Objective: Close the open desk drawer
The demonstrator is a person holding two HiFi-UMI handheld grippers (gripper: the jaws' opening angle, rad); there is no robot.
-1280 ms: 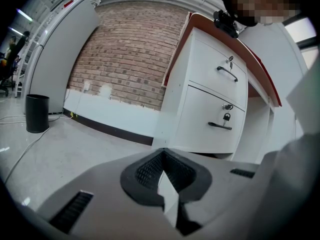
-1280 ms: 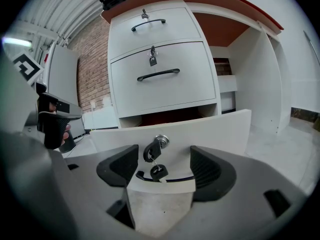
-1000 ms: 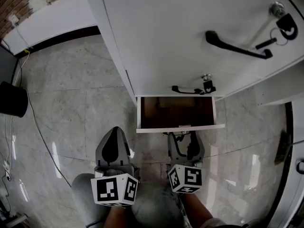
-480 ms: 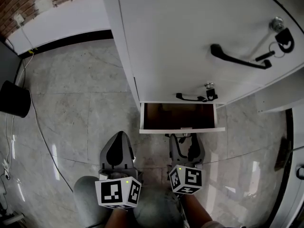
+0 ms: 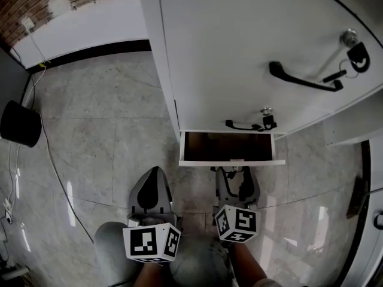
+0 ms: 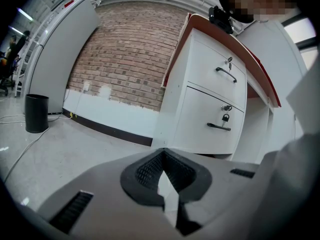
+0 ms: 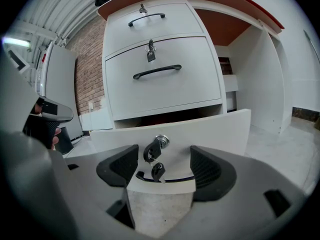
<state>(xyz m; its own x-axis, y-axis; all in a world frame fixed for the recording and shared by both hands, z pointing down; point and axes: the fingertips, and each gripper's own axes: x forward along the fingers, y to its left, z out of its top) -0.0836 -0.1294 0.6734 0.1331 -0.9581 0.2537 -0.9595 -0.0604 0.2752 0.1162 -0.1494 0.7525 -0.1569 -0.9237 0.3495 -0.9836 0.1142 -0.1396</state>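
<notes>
The bottom drawer (image 5: 227, 146) of the white desk pedestal stands part open, showing a brown inside. Its white front panel (image 5: 232, 162) faces me. My right gripper (image 5: 233, 173) is open and right up against that panel. In the right gripper view the gripper (image 7: 160, 166) has its pads on either side of the drawer's lock and hanging keys (image 7: 154, 156), with a black handle just below them. My left gripper (image 5: 154, 175) hangs shut over the floor, left of the drawer, holding nothing. In the left gripper view its jaws (image 6: 162, 171) meet, and the pedestal (image 6: 210, 104) stands ahead.
Above the open drawer are two shut drawers with black handles (image 5: 302, 78) (image 5: 242, 125) and keys in their locks. A black bin (image 5: 18, 123) and a cable (image 5: 51, 166) lie on the tiled floor at the left. A brick wall runs behind.
The drawer has slid further into the pedestal, so less of its brown inside shows. My right gripper has followed its front panel forward. The left gripper stays shut.
</notes>
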